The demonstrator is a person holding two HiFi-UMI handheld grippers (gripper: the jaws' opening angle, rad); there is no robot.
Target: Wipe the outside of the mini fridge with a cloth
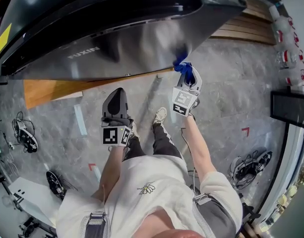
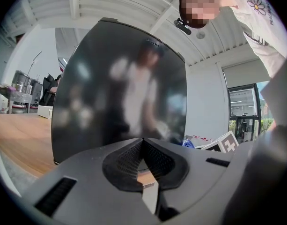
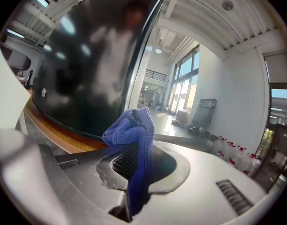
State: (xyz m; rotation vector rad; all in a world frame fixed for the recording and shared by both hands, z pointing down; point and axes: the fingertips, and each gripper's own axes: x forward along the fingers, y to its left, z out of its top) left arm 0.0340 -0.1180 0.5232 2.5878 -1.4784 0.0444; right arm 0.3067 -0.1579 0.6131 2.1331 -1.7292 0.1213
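The mini fridge (image 1: 117, 29) is dark, glossy and has FUXIN lettering; it fills the top of the head view. My right gripper (image 1: 186, 78) is shut on a blue cloth (image 1: 184, 69), which sits at the lower right corner of the fridge's front. In the right gripper view the cloth (image 3: 134, 135) bunches above the jaws, close to the fridge door's edge (image 3: 91, 55). My left gripper (image 1: 116, 100) hangs lower and to the left, apart from the fridge, shut with nothing in it. In the left gripper view it faces the fridge door (image 2: 124, 88).
The fridge stands on a low wooden platform (image 1: 47, 89) on a grey stone floor. Bottles with red labels (image 1: 288, 58) line the right wall. Cabled devices lie on the floor at left (image 1: 25, 138) and right (image 1: 248, 165). The person's shoe (image 1: 160, 115) is below the grippers.
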